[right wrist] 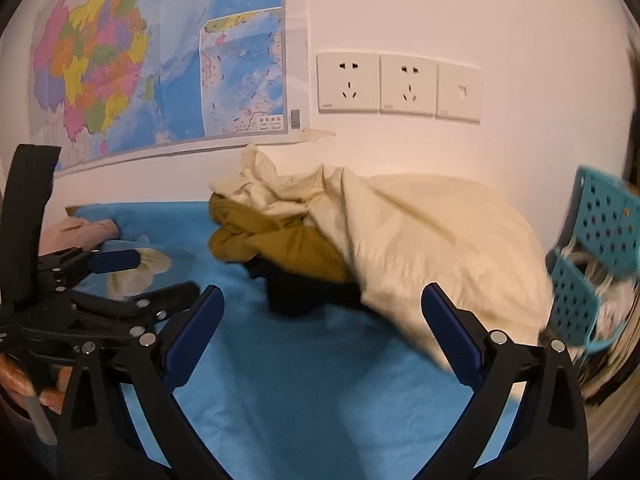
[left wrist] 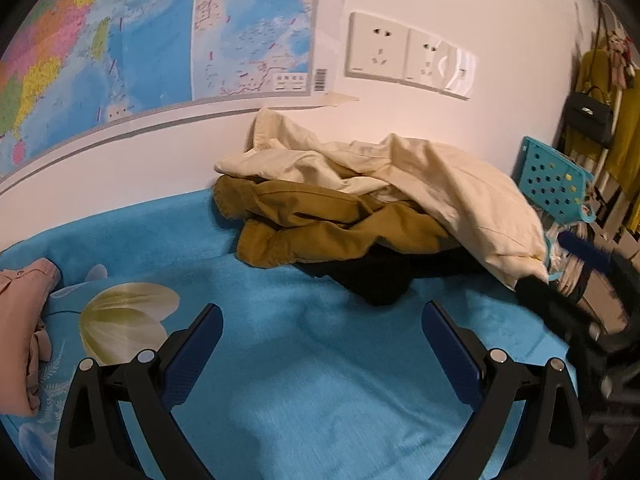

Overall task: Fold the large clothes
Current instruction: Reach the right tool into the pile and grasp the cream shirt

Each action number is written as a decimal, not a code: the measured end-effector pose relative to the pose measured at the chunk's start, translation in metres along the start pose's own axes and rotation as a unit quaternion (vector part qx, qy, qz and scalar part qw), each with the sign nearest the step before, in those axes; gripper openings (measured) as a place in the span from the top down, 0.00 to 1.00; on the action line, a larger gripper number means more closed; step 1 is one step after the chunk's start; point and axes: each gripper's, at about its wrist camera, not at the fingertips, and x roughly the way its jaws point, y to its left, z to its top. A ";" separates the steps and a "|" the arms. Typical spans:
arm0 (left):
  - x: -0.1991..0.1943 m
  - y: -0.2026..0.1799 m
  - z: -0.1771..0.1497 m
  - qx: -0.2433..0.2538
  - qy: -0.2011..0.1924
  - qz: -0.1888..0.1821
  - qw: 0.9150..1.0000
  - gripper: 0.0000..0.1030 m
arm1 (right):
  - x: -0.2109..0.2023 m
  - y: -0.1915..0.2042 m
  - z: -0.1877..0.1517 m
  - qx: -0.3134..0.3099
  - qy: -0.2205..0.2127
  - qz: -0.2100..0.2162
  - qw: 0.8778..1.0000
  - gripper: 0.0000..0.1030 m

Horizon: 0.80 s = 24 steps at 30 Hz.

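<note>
Reaching stage: both grippers hover above the bed with nothing picked up, so by my reading the folding has not begun and the step in hand is choosing a garment from the pile
Left gripper (left wrist: 322, 322): fills the bottom of the left wrist view, blue-padded fingers (left wrist: 196, 350) spread wide, nothing between them, only bare blue blanket (left wrist: 320, 400) below
Right gripper (right wrist: 322, 304): fills the bottom of the right wrist view, spread just as wide and empty; its view is smeared at the right edge
Person: fingertips wrapped round a handle show at the lower left of the right wrist view, beneath the left gripper seen from the side
Pile of clothes: middle of both views, against the white wall and beyond both grippers
Cream garment (left wrist: 440, 184): on top, draped toward the right of the frame
Mustard garment (left wrist: 320, 224): crumpled under the cream one, toward frame centre
Black garment (left wrist: 376, 280): lowest, its edge nearest the grippers
Pink garment (left wrist: 24, 320): left edge of the left wrist view, well apart from the pile; whether it is folded I cannot tell
Surroundings: map (right wrist: 140, 60) in the upper left, wall sockets (right wrist: 396, 84) upper centre, teal perforated basket (right wrist: 600, 248) at right
Next move, as a judgement: go forward to the pile, close on one garment's edge, likely the cream one on top, and draw it onto the bare blanket to spread flat; the layers overlap, so a careless pinch may drag two at once
</note>
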 end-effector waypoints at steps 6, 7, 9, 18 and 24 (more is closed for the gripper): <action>0.022 0.018 0.012 -0.016 0.010 0.028 0.999 0.07 | 0.055 -0.012 0.048 -0.053 0.015 -0.018 0.998 0.06; 0.025 0.021 0.013 -0.019 0.011 0.032 0.999 0.07 | 0.068 -0.012 0.054 -0.065 0.018 -0.028 0.997 0.06; 0.031 0.028 0.017 -0.023 0.011 0.041 0.999 0.07 | 0.091 -0.010 0.063 -0.093 0.033 -0.032 0.995 0.06; 0.053 0.045 0.021 -0.032 0.027 0.057 0.997 0.07 | 0.156 0.000 0.077 -0.183 0.103 0.002 0.978 0.87; 0.057 0.054 0.020 -0.032 0.023 0.063 0.997 0.07 | 0.114 -0.009 0.084 -0.171 0.065 0.028 0.983 0.67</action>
